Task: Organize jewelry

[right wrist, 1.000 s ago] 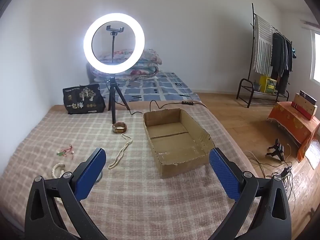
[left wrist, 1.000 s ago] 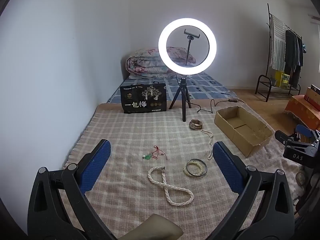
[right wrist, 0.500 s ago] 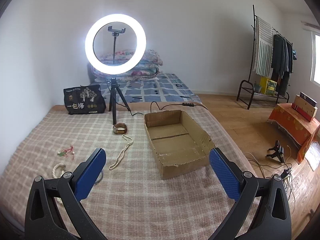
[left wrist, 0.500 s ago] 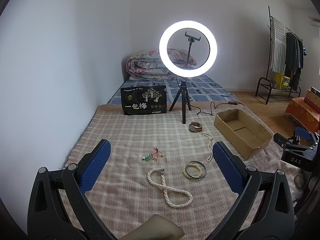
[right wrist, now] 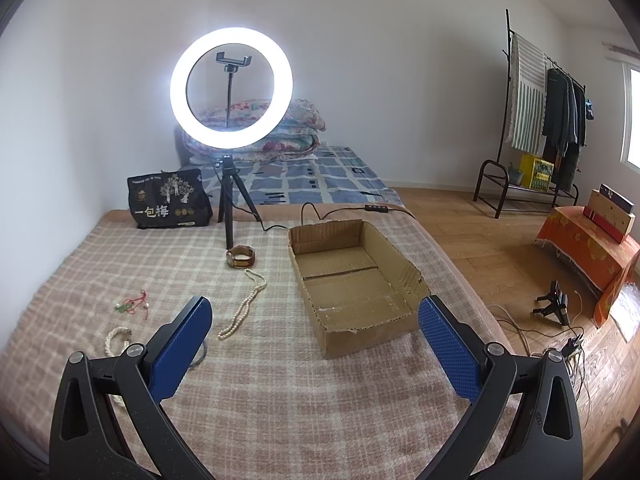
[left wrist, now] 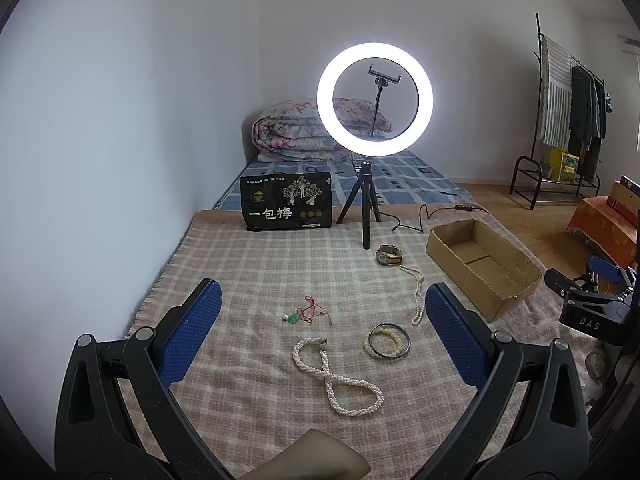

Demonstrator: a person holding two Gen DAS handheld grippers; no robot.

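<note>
Cardboard box (left wrist: 482, 270): open-topped, empty, lying on the plaid blanket (left wrist: 256, 280) well to the right of the loose jewelry; in the left wrist view it is the likely place for the pieces.
Left gripper (left wrist: 323, 332): blue pads spread wide, holding nothing, hovering above the blanket.
Thick pearl rope (left wrist: 334, 376): a figure-eight loop nearest the left gripper, between its pads in view.
Bangle (left wrist: 389, 341): lies just right of the rope, with a pale beaded bracelet inside its ring.
Red cord pendant (left wrist: 306, 314): small, with a green bead, farther out on the blanket.
Thin pearl strand (left wrist: 418, 292): runs toward the watch (left wrist: 389, 256), which sits near the ring light's tripod (left wrist: 364, 208).
Right gripper, seen from the left (left wrist: 592, 300): low at the right edge, beside the box.

Right gripper (right wrist: 316, 346): pads wide apart and empty in its own view, pointed at the box's near wall (right wrist: 368, 334).
Strand from the right (right wrist: 244, 304): well clear of the box; the watch (right wrist: 240, 258) just beyond it.

Likely step: a first pick, nothing yet in the box.
Doing it well: the gripper should come down straight over one bunched part of the rope, close on the beads and not the weave, then lift slowly so that the trailing loop does not catch the bangle.
</note>
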